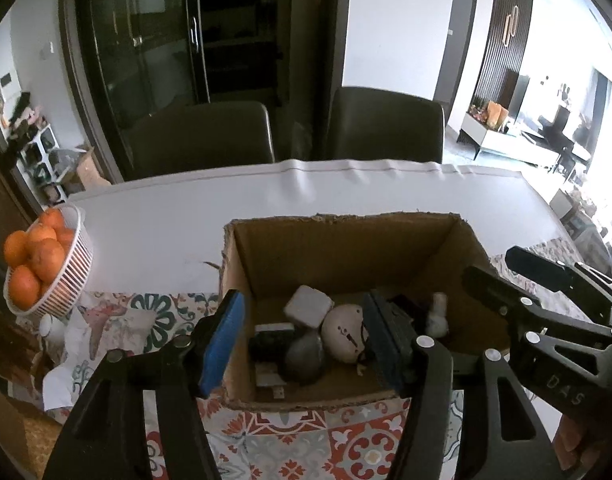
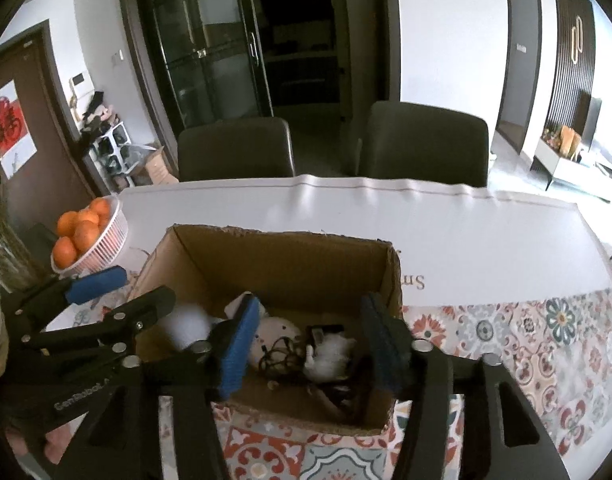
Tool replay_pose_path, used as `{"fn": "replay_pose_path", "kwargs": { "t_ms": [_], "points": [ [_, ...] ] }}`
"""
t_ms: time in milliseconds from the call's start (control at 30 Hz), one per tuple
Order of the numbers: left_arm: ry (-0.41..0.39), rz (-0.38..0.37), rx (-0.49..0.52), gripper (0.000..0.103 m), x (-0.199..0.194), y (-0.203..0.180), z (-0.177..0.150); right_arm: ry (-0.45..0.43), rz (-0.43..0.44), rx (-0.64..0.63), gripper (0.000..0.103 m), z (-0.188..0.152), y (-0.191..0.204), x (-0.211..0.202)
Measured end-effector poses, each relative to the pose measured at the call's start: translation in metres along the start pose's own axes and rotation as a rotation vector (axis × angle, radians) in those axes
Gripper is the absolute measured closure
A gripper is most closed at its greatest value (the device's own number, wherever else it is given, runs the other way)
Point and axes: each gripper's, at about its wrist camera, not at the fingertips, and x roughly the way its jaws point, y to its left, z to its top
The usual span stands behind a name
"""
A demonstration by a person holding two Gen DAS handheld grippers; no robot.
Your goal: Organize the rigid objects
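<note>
An open cardboard box [image 1: 345,248] [image 2: 286,256] stands on the table and holds several small objects. Among them are a white square block [image 1: 307,306], a cream egg-shaped piece [image 1: 341,332] [image 2: 276,334], a grey rounded lump [image 1: 306,358], a black cable [image 2: 280,354] and a blurred white item [image 2: 329,354]. My left gripper [image 1: 302,340] [image 2: 144,286] hovers over the box's near left part, open, with nothing between its blue pads. Over the near right part hangs my right gripper [image 2: 309,344] [image 1: 493,266], also open and holding nothing. A blurred white shape [image 2: 186,326] shows by the box's left wall.
A white basket [image 1: 72,280] [image 2: 114,240] of oranges sits at the table's left edge. Two dark chairs [image 1: 210,136] [image 2: 425,140] stand behind the far edge. A white sheet [image 1: 306,192] covers the far half of the table, a patterned cloth [image 2: 525,340] the near half.
</note>
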Motion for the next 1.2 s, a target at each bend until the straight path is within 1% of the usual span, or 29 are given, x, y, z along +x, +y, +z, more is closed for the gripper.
{"fn": "replay_pose_path", "kwargs": {
  "t_ms": [167, 367, 600, 700, 867, 900, 933, 1000, 1067, 1133, 1167, 1200],
  "points": [
    [-0.054, 0.050, 0.001, 0.042, -0.022, -0.001, -0.002, -0.021, -0.038, 0.026, 0.046, -0.003, -0.003, -0.012],
    [-0.106, 0.067, 0.001, 0.042, -0.053, -0.004, -0.009, -0.071, -0.070, 0.040, 0.046, -0.012, -0.002, -0.038],
    [-0.187, 0.060, 0.016, 0.041, -0.099, -0.012, -0.026, -0.166, -0.102, 0.025, 0.046, -0.025, 0.006, -0.090],
    [-0.227, 0.070, 0.023, 0.038, -0.124, -0.014, -0.036, -0.199, -0.102, 0.019, 0.046, -0.032, 0.012, -0.113],
    [-0.259, 0.078, 0.015, 0.037, -0.155, -0.012, -0.053, -0.251, -0.119, 0.000, 0.046, -0.046, 0.025, -0.149],
    [-0.271, 0.080, 0.014, 0.036, -0.160, -0.012, -0.057, -0.267, -0.122, -0.003, 0.046, -0.049, 0.027, -0.156],
    [-0.283, 0.082, 0.014, 0.032, -0.165, -0.012, -0.060, -0.278, -0.121, -0.006, 0.046, -0.052, 0.029, -0.160],
    [-0.306, 0.085, 0.015, 0.027, -0.177, -0.013, -0.070, -0.310, -0.124, -0.012, 0.043, -0.061, 0.034, -0.174],
    [-0.332, 0.090, 0.018, 0.027, -0.189, -0.014, -0.080, -0.327, -0.124, -0.014, 0.041, -0.069, 0.037, -0.183],
    [-0.352, 0.096, 0.021, 0.024, -0.200, -0.016, -0.090, -0.345, -0.121, -0.018, 0.040, -0.079, 0.040, -0.193],
    [-0.364, 0.096, 0.019, 0.022, -0.204, -0.016, -0.094, -0.351, -0.117, -0.015, 0.039, -0.084, 0.041, -0.196],
    [-0.377, 0.101, 0.019, 0.019, -0.208, -0.017, -0.099, -0.355, -0.114, -0.012, 0.036, -0.089, 0.042, -0.200]
  ]
}}
